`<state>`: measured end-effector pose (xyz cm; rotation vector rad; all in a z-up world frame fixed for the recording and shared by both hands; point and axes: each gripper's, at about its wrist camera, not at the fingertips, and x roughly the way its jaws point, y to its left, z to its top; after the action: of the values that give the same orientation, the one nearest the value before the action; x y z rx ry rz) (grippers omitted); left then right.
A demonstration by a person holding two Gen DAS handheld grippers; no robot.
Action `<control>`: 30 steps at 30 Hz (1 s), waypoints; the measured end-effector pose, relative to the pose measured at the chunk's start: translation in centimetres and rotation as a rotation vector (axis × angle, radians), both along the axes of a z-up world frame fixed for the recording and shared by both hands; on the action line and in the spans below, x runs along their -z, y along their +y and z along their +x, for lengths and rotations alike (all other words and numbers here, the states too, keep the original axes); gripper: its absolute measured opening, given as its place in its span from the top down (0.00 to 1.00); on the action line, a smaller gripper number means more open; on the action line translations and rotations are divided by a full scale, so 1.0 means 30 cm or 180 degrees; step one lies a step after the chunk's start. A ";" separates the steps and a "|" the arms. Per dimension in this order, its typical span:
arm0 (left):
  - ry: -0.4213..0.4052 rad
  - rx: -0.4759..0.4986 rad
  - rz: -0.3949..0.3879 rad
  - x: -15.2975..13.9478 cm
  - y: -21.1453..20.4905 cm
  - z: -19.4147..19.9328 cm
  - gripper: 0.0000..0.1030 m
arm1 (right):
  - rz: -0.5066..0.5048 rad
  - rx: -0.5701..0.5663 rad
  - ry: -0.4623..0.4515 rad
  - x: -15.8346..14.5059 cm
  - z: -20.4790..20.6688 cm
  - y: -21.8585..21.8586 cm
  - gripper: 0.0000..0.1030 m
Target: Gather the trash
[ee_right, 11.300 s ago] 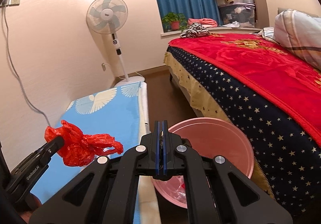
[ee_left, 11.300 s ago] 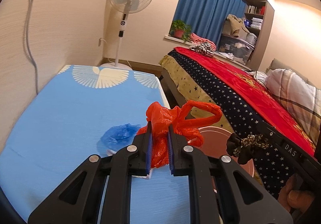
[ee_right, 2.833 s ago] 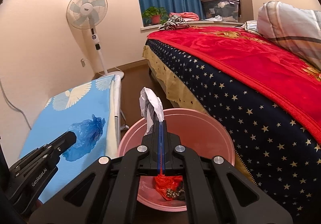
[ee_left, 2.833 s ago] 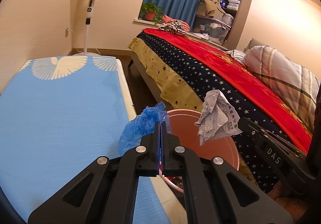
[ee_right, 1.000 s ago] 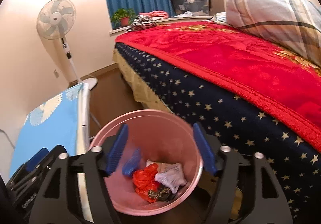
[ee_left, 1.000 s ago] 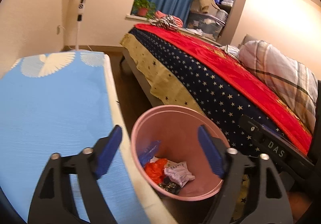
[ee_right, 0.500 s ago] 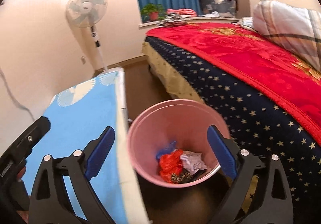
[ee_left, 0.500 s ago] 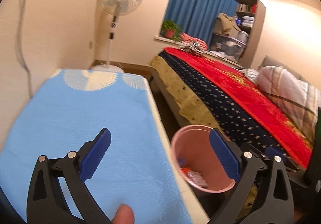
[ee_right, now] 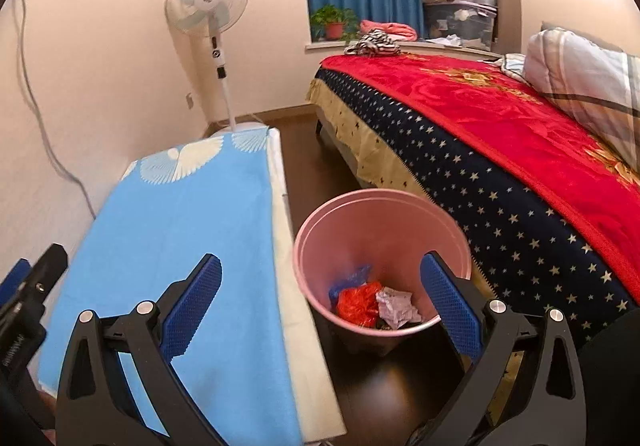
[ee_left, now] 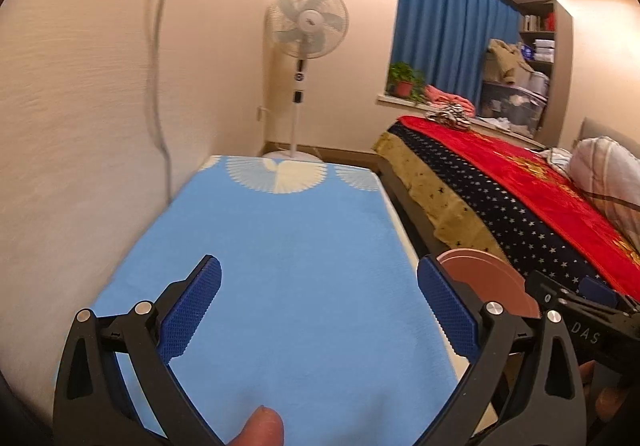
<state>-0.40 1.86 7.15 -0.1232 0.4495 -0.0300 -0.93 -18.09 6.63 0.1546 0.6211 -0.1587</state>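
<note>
A pink bin [ee_right: 380, 238] stands on the floor between the blue-covered table [ee_right: 172, 230] and the bed. Inside it lie a red plastic bag [ee_right: 358, 304], a crumpled white paper [ee_right: 396, 306] and a blue bag [ee_right: 350, 280]. My right gripper [ee_right: 320, 298] is open and empty, above the table's edge and the bin. My left gripper [ee_left: 318, 302] is open and empty over the bare blue table [ee_left: 288, 246]. The bin's rim [ee_left: 486, 278] shows at the right in the left wrist view. The right gripper's body [ee_left: 580, 310] shows there too.
A bed with a red and starred blanket [ee_right: 500, 134] runs along the right, with a plaid pillow [ee_right: 588, 74]. A white standing fan [ee_right: 208, 10] stands at the table's far end. A cable [ee_right: 44, 126] hangs down the left wall. Dark floor [ee_right: 304, 150] lies between table and bed.
Both grippers have let go of their trash into the bin and opened. Since half a second ago both have pulled back toward the table; the left now faces the table.
</note>
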 end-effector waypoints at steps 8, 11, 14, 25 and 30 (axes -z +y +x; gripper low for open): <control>0.0124 -0.0086 0.0045 0.006 0.070 -0.122 0.08 | -0.0198 -0.0061 0.0010 0.008 -0.076 0.064 0.05; 0.0184 -0.0146 -0.0052 0.029 0.088 -0.118 0.08 | -0.0224 -0.0008 -0.0061 0.020 -0.091 0.075 0.05; 0.0277 -0.0206 -0.0077 0.067 0.080 -0.099 0.08 | -0.0356 -0.0017 -0.0078 0.053 -0.080 0.101 0.05; 0.0469 -0.0284 -0.0173 0.133 0.087 -0.060 0.07 | -0.0417 -0.0027 -0.0103 0.076 -0.054 0.117 0.05; 0.0519 -0.0252 -0.0130 0.148 0.070 -0.049 0.08 | -0.0424 -0.0038 -0.0083 0.088 -0.049 0.119 0.05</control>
<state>-1.87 3.97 2.70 -0.1844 0.6066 0.0489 -2.40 -14.52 3.98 0.0244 0.5835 -0.1856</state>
